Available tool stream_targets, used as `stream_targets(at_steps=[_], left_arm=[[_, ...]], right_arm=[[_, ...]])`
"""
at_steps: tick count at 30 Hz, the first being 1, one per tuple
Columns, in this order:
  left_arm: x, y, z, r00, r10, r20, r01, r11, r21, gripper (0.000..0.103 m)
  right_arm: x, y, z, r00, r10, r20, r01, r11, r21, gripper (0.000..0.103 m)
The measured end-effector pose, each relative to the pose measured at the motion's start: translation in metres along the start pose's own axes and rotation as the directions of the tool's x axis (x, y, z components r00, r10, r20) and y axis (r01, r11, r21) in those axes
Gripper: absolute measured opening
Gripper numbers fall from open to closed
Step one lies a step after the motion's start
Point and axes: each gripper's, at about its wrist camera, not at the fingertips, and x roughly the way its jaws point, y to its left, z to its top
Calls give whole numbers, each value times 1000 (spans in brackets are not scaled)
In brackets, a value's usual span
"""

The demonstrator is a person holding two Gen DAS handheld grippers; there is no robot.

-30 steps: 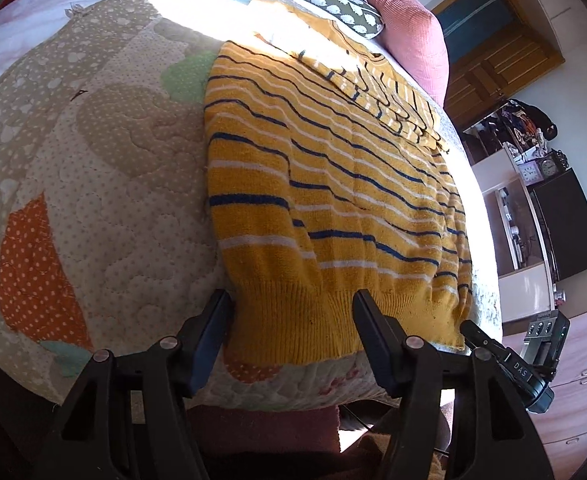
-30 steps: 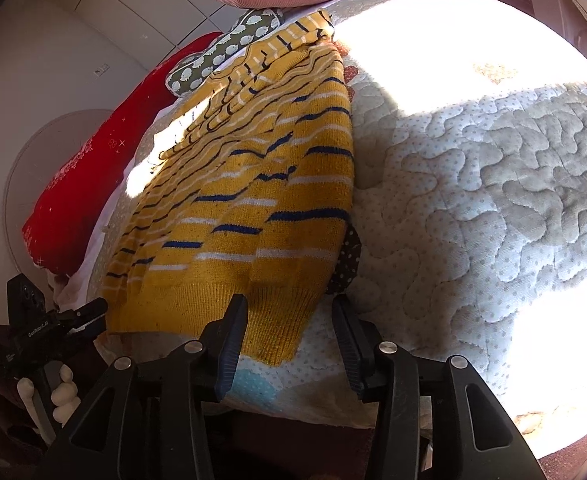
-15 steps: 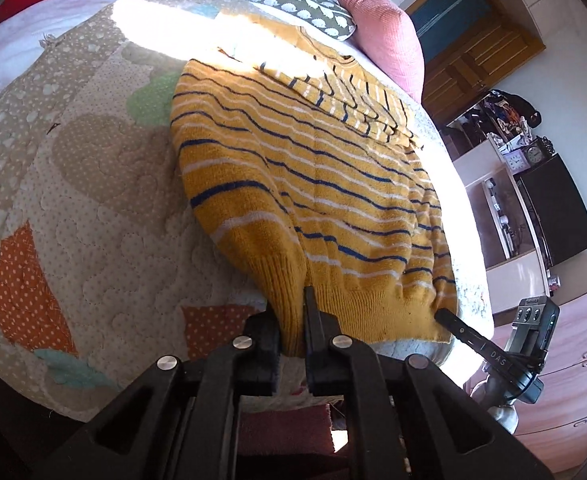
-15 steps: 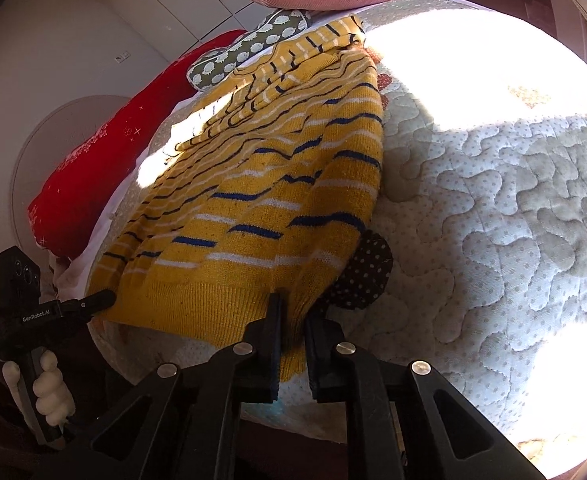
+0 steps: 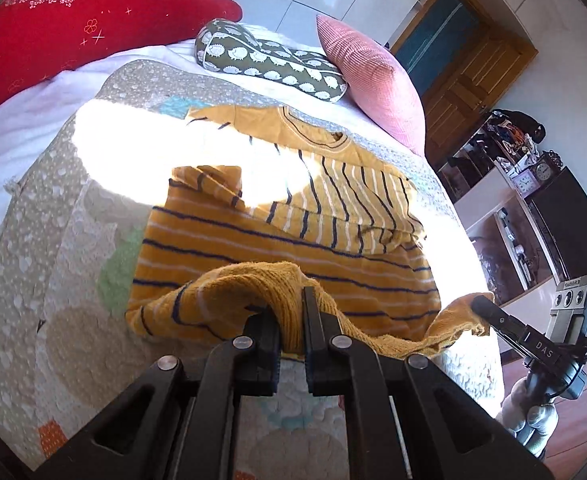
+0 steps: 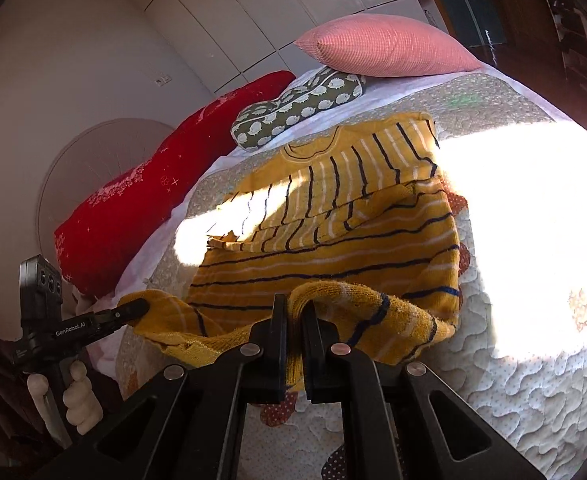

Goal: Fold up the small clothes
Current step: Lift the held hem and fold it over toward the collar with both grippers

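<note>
A small yellow sweater [image 5: 285, 248] with navy and white stripes lies on the quilted bedspread [image 5: 61, 264], sleeves folded across its chest. It also shows in the right wrist view [image 6: 333, 240]. My left gripper [image 5: 291, 312] is shut on the ribbed hem near its left corner and holds it lifted above the body of the sweater. My right gripper [image 6: 295, 320] is shut on the hem near its right corner, lifted the same way. Each gripper shows in the other's view, the right one [image 5: 481, 306] and the left one [image 6: 137, 308], with the hem stretched between them.
A red pillow [image 5: 73, 28], a green patterned pillow [image 5: 269, 66] and a pink cushion [image 5: 373, 84] lie at the head of the bed. A wooden door [image 5: 465, 76] and shelves with clutter [image 5: 509, 152] stand to the right. Bright sunlight falls across the quilt [image 6: 525, 208].
Both grippers closed on the hem, then lifted it and carried it forward over the sweater toward the collar. The lower part of the sweater now folds up off the quilt.
</note>
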Motion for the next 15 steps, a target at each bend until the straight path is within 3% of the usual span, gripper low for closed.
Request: stream_targets(at_steps=[8, 15], left_arm=[[70, 0, 99, 996, 69, -49, -70, 997, -21, 8], [146, 14, 154, 985, 131, -115, -138, 989, -55, 8]], right_arm=[[82, -4, 88, 990, -133, -47, 132, 991, -24, 7], [150, -33, 142, 975, -212, -59, 213, 977, 14, 7]])
